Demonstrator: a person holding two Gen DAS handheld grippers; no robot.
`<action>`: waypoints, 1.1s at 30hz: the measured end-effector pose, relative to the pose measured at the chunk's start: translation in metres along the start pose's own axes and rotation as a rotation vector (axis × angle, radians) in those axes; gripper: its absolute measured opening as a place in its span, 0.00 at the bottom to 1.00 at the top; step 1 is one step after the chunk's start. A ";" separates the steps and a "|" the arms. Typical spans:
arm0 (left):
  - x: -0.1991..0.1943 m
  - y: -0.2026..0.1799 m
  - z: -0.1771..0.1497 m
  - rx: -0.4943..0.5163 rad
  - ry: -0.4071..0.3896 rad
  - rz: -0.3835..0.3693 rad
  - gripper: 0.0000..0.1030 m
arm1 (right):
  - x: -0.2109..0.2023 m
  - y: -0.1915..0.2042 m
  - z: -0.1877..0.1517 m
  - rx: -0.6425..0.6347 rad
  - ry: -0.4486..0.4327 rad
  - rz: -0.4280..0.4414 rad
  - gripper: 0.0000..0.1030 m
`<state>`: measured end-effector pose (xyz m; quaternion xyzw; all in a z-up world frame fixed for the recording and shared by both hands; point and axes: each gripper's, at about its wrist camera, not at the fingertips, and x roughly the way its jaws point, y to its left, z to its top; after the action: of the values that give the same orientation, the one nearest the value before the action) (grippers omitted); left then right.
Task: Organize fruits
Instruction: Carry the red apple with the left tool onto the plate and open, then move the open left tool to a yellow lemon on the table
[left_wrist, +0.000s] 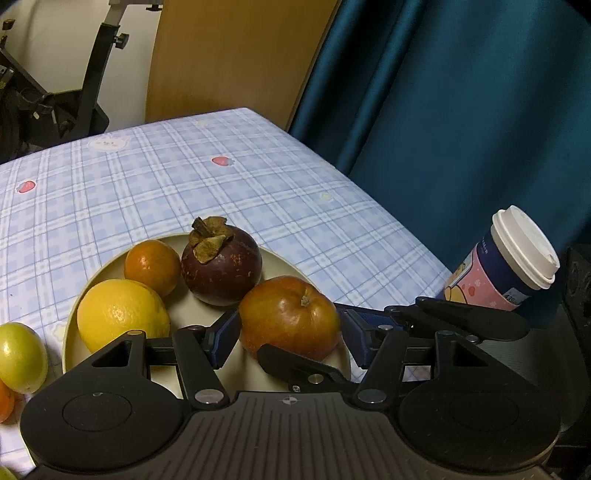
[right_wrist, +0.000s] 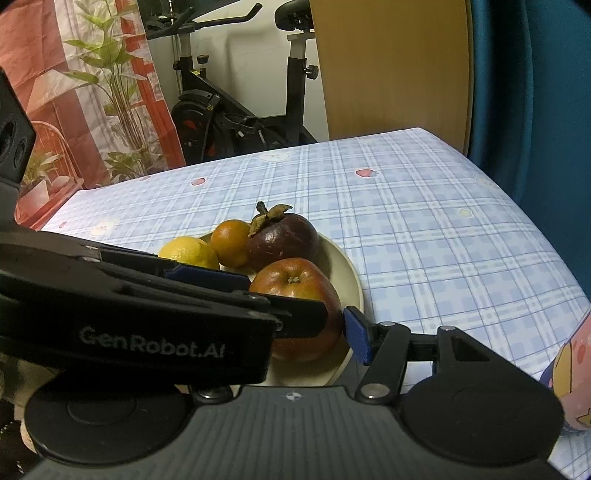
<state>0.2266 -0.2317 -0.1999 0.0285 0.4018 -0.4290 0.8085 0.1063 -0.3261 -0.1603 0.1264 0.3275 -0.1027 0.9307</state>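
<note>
left gripper (left_wrist: 288, 328): black linkage arms, blue pads, silver rivets, ribbed grey body | right gripper (right_wrist: 343, 325): same build | white "GenRobot.AI" lettering

Green fruit (left_wrist: 20, 356) cut by edge

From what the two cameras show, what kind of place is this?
Probably a room in a home: an exercise bike stands behind a table with a checked cartoon tablecloth, a plate of fruit sits on it, and a curtain hangs beside.
</note>
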 end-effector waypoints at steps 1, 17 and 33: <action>-0.002 0.000 0.000 0.001 -0.004 0.002 0.62 | 0.000 0.000 0.000 0.001 0.000 -0.001 0.59; -0.063 0.018 -0.003 -0.002 -0.109 0.147 0.63 | -0.008 0.013 0.009 -0.029 -0.029 -0.014 0.66; -0.153 0.058 -0.025 -0.119 -0.280 0.347 0.63 | -0.024 0.052 0.021 -0.098 -0.110 0.035 0.67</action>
<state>0.2051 -0.0832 -0.1313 -0.0101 0.2992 -0.2588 0.9184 0.1149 -0.2803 -0.1203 0.0807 0.2783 -0.0773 0.9540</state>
